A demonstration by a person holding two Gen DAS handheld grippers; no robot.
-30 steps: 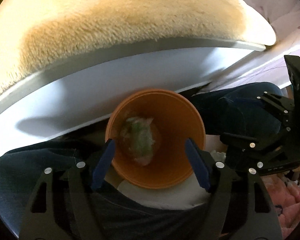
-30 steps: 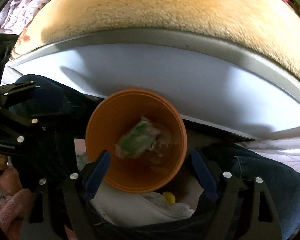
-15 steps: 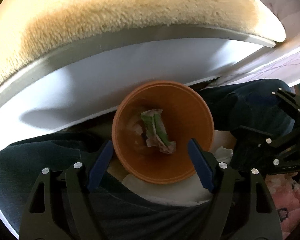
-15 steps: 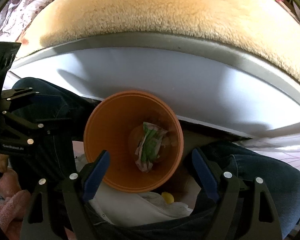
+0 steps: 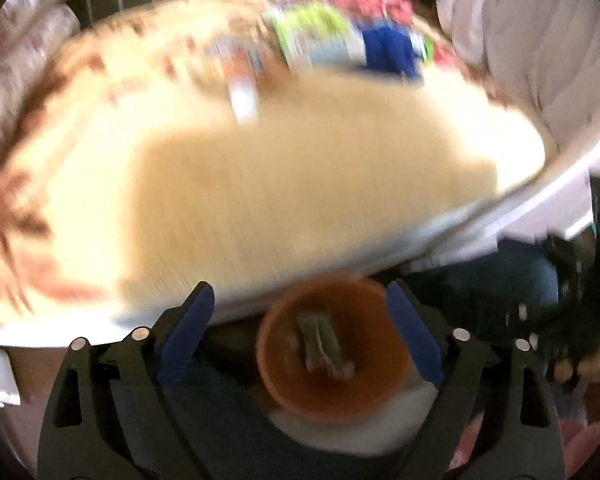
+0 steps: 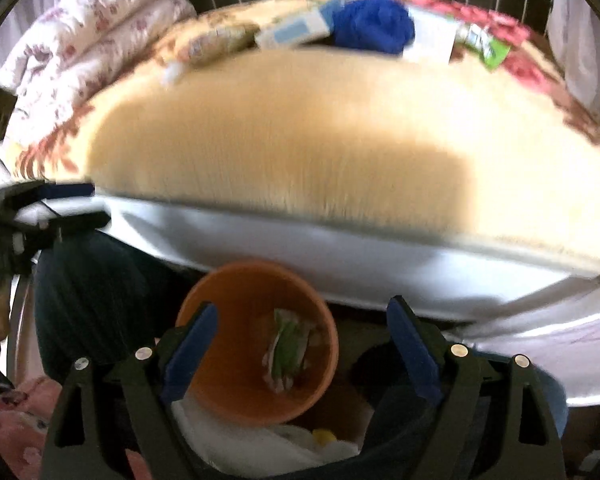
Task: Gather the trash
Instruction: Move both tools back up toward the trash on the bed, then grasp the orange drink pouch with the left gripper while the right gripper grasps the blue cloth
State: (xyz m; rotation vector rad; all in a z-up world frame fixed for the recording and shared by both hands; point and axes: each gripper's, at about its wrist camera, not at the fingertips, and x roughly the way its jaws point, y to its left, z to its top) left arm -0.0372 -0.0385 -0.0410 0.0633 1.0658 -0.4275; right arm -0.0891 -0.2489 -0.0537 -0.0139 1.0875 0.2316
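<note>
Left wrist view is blurry now, and it shows much more of the bed than a moment ago: the fuzzy yellow blanket (image 5: pixel 284 184) fills the picture, and far past the fingers lie a blue cloth (image 5: pixel 392 50) and a green packet (image 5: pixel 312 32). Before, the orange bin (image 5: pixel 332 348) filled the space between the fingers; now it looks smaller and sits low between them, farther off. The crumpled green wrapper (image 5: pixel 322 344) lies at the bottom of the bin, touching no finger. The left gripper (image 5: pixel 300 332) is opening its jaws wide, with nothing held. Right wrist view tells the same story: the right gripper (image 6: pixel 300 344) is also opening, empty, and the bin (image 6: pixel 236 360) with the wrapper (image 6: pixel 288 348) sits below and between its fingers, a bit toward the left one. So this piece of trash looks done, and I think both hands are lifting to look for more on the bed.
</note>
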